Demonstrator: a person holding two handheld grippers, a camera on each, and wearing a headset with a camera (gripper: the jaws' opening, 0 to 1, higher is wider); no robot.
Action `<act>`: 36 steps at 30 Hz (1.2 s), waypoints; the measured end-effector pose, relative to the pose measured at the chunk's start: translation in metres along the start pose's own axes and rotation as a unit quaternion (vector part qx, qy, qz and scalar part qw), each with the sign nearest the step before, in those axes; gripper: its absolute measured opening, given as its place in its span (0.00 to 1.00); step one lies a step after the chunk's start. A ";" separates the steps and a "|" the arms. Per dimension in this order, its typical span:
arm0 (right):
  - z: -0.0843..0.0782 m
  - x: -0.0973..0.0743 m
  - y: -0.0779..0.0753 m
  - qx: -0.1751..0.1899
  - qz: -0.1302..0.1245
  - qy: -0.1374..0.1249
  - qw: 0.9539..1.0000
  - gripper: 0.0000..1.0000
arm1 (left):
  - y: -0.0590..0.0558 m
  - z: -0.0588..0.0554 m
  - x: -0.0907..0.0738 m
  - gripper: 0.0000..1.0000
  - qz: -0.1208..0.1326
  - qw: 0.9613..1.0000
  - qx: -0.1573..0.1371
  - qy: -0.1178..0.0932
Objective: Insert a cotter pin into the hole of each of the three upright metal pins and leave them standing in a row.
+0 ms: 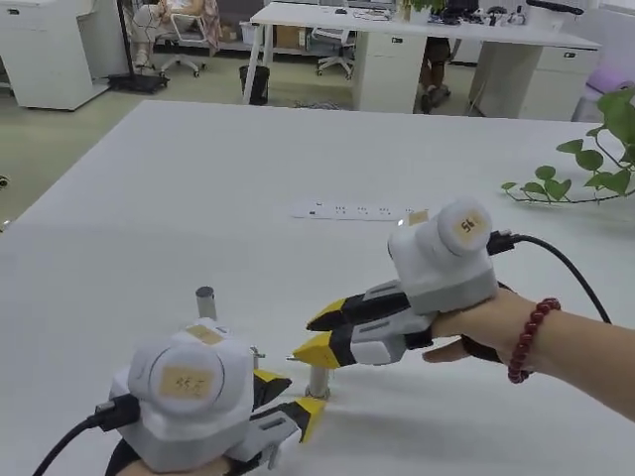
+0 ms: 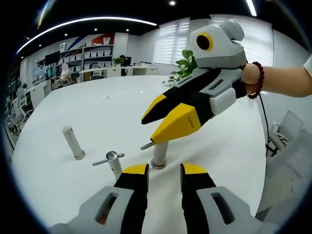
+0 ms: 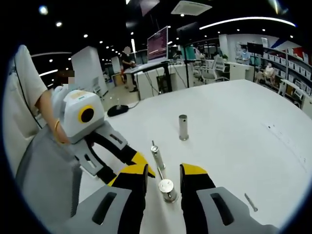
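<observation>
Grey-and-black yellow-tipped right gripper [image 1: 304, 339]: held near level, pointing toward person's left, jaws slightly parted. Right hand [image 1: 474, 327] wraps rear housing. Matching grey-and-black left gripper [image 1: 288, 395]: low, pointing right, jaws parted.

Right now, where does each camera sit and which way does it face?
Head view: on the person's head, facing forward and down at the table; left gripper, right gripper and a hand show.
Left gripper view: on the left gripper, facing across three pins; own jaws below.
Right gripper view: on the right gripper, facing along the pins; own jaws below.
Both gripper views share the pins and show the other gripper.
</observation>
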State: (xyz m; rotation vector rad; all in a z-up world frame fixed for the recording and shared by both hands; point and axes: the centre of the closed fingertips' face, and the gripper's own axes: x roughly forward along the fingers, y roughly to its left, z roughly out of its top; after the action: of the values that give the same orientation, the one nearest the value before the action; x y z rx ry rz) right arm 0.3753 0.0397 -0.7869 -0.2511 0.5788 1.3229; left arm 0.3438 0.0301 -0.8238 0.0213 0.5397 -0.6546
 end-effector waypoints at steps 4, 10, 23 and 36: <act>0.009 0.007 -0.002 0.006 -0.006 -0.012 1.000 0.28 | 0.003 0.002 -0.009 0.27 -0.001 1.000 -0.011 -0.009; 0.024 0.018 -0.011 0.004 -0.025 -0.033 0.999 0.29 | 0.010 0.004 -0.021 0.33 -0.003 0.999 -0.023 -0.023; 0.037 0.059 -0.027 -0.002 -0.054 -0.033 0.998 0.34 | 0.022 0.001 -0.045 0.52 0.000 0.999 -0.025 -0.031; 0.049 0.099 -0.036 -0.012 -0.054 -0.042 0.998 0.36 | 0.033 -0.002 -0.053 0.73 0.013 0.998 -0.027 -0.051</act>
State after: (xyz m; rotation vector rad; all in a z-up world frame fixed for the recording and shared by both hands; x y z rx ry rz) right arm 0.4353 0.1379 -0.8036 -0.2425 0.4722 1.2300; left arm 0.3271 0.0878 -0.8048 -0.0552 0.4583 -0.6114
